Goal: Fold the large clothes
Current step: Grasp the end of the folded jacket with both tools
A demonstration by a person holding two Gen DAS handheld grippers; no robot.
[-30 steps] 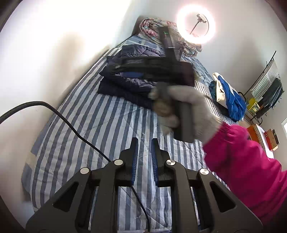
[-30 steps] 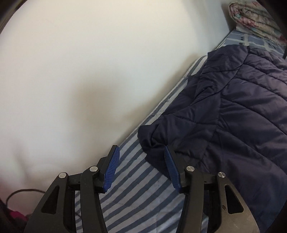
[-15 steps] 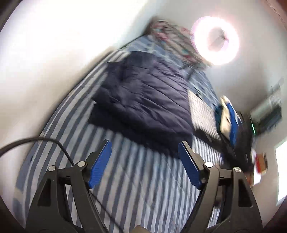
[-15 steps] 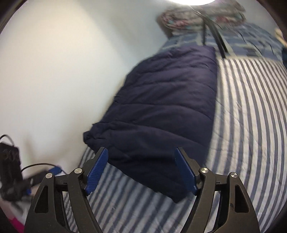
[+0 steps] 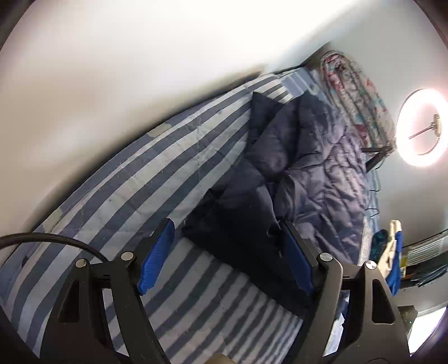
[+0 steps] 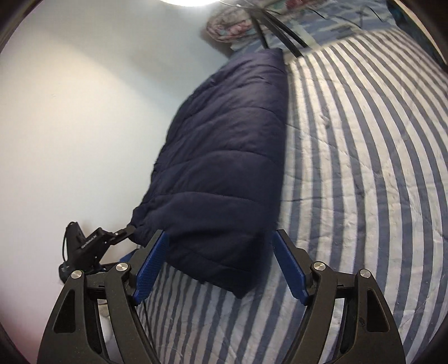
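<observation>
Navy quilted coat [image 6: 224, 156] lay half-folded on the striped bed [image 6: 364, 168]; the left gripper [image 5: 224, 260] was closing slightly, still empty, the right gripper [image 6: 219, 266] gaped empty. Each should probably pinch its near hem corner squarely.

The ring light [image 5: 422, 127] glares so hard in the left wrist view that its middle is washed out, and in the right wrist view only a bright sliver of it [image 6: 190, 2] shows before the top edge cuts it off. The floral bundle [image 5: 355, 92] at the head of the bed is soft and smeared in both views, so its pattern cannot be read, and the blue-and-white heap [image 5: 392, 252] beyond the far side of the bed is half hidden behind the left gripper's [image 5: 225, 256] right finger. The navy quilted coat [image 6: 224, 156] covers the striped sheet [image 6: 364, 168] beneath it, its near hem sinks into shadow between the blue pads [image 5: 156, 253], and the small print on the black device [image 6: 86, 246] by the wall is too small to make out.
</observation>
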